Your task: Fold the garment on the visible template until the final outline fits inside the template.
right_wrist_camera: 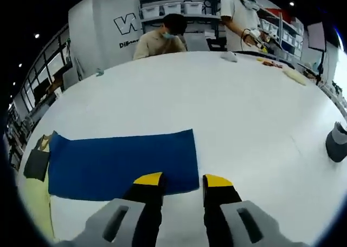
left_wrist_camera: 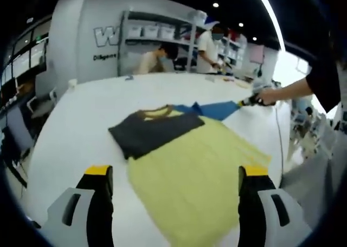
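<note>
Lying flat on the round white table [left_wrist_camera: 81, 128] — yellow garment [left_wrist_camera: 200, 176] with dark sleeve, beside the blue rectangular template [right_wrist_camera: 122, 163]; shelving room behind. Left tongs [left_wrist_camera: 176, 174] spread wide, right tongs [right_wrist_camera: 181, 179] parted — both empty.

The garment [left_wrist_camera: 187, 171] was pale yellow with a dark grey folded part, the template [right_wrist_camera: 122, 163] plain blue, the table [right_wrist_camera: 217, 101] white. Both grippers' jaws were black, yellow-tipped.
</note>
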The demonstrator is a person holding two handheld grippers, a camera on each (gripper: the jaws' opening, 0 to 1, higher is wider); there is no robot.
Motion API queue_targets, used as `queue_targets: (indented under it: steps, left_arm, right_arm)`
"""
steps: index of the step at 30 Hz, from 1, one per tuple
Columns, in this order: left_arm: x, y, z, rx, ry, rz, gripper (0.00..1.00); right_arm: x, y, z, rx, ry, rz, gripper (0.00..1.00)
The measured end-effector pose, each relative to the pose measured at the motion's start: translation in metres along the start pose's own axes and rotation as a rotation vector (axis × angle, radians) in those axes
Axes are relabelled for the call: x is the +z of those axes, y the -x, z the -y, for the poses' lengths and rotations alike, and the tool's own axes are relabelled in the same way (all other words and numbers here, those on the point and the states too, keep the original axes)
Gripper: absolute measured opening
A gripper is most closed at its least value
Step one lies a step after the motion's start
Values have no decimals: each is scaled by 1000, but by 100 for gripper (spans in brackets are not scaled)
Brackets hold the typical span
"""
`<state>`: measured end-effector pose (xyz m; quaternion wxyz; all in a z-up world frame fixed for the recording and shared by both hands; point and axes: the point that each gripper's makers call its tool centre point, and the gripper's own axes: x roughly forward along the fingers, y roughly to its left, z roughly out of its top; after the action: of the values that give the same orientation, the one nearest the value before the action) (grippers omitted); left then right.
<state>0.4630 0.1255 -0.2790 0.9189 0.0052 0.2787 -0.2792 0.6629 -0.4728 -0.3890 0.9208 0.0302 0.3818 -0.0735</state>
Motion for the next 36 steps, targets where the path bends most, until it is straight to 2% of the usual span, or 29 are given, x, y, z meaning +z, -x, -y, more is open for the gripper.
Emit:
queue_targets:
  steps: [1,4,5,6,8,11,15,18,23,26,27,30,31,32,33,36]
  left_arm:
    - [1,1,2,0,41,13,90]
    - [4,4,6,2,43,28,90]
    - [5,4,7,2,42,27,90]
    - [4,3,7,3,42,28,89]
    - [3,2,7,2,44,29,88]
    - [0,0,5,0,63,28,88]
    - [5,1,4,1,75,42,87]
    - [12,3,7,-2,50,47,87]
    - [17,4,7,-7,34,60,87]
    - [18,4,7,-11,50,76,86]
    - [17,4,8,-15,51,76,86]
    - [17,3,9,-24,46,74,86]
    - [17,3,9,-24,45,75,86]
    - [17,4,10,-26,48,81,86]
    - [17,4,11,-28,50,82,85]
    - [15,5,12,-31,55,86,85]
  right_arm:
    - [-2,5,0,-8,-10,-1,21]
    - [4,0,1,7,-3,38,18]
    - [3,-2,6,2,-11,24,16]
    - [3,-2,6,-4,0,21,13]
    - [3,-5,-5,47,66,19,4]
    - [2,-1,-9,37,94,13,0]
    - [0,1,-11,60,65,2,0]
    - [-2,7,-14,82,6,3,0]
    - [7,19,-14,83,-21,35,0]
    - [9,25,-15,89,-5,36,0]
    - [8,36,-17,94,-13,44,0]
    - [19,45,-27,125,-34,79,0]
    - [20,45,-28,130,-26,85,0]
    - [27,48,-36,154,50,100,0]
    - [29,50,-40,162,66,99,0]
    - [37,54,-43,175,47,119,0]
